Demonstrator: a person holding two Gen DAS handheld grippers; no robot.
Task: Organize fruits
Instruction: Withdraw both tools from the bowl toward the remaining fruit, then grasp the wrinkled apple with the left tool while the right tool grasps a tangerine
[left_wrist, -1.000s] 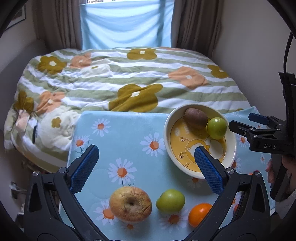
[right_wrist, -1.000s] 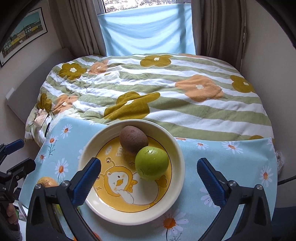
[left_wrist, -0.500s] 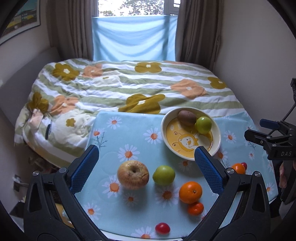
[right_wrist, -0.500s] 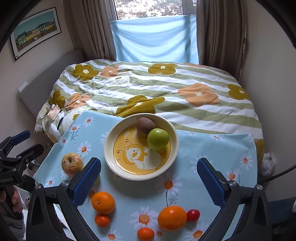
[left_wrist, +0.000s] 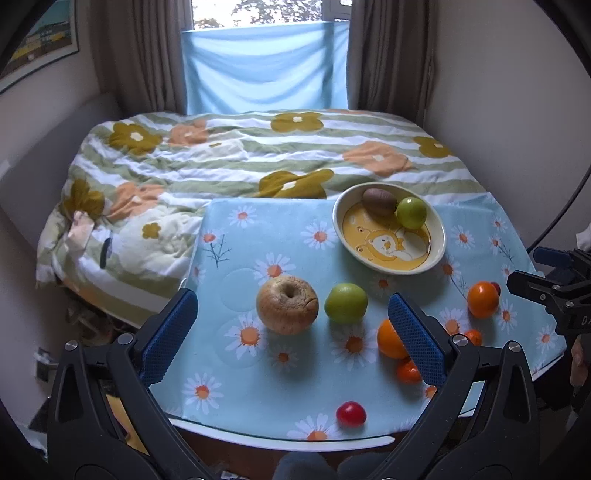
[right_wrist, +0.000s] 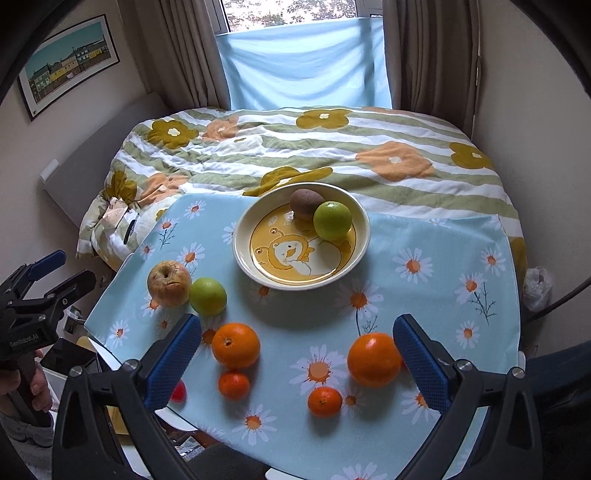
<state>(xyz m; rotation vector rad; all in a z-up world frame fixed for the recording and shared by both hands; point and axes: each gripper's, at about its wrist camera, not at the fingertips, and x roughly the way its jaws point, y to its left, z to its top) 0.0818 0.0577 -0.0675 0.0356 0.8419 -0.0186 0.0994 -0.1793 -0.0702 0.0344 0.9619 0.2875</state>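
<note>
Since the earlier frames both grippers are drawing back and up from the bowl (right_wrist: 364, 236), so the whole table (left_wrist: 236, 295) is now coming into view. Going left to right: the left gripper (left_wrist: 291, 332) is hanging over the near edge with its fingers spread wide and gripping nothing, facing the wrinkled apple (left_wrist: 287, 305) and the green fruit (left_wrist: 345, 303) beside it, probably to line up a next pick. The apple is showing dull, creased skin with a deep stem pit; the green fruit is looking smooth and firm. Further right, two large oranges (right_wrist: 235, 345) (right_wrist: 373, 359), two small mandarins (right_wrist: 233, 385) (right_wrist: 324, 401) and a red cherry tomato (left_wrist: 351, 414) are lying loose and apart on the daisy cloth. The bowl, at the far side near the bed (right_wrist: 332, 147), is already holding a brown kiwi (right_wrist: 306, 203) touching a second green fruit (right_wrist: 332, 220), which suggests it is serving as the collection point. The right gripper (right_wrist: 297, 363) is likewise spread and empty, framing the oranges.
</note>
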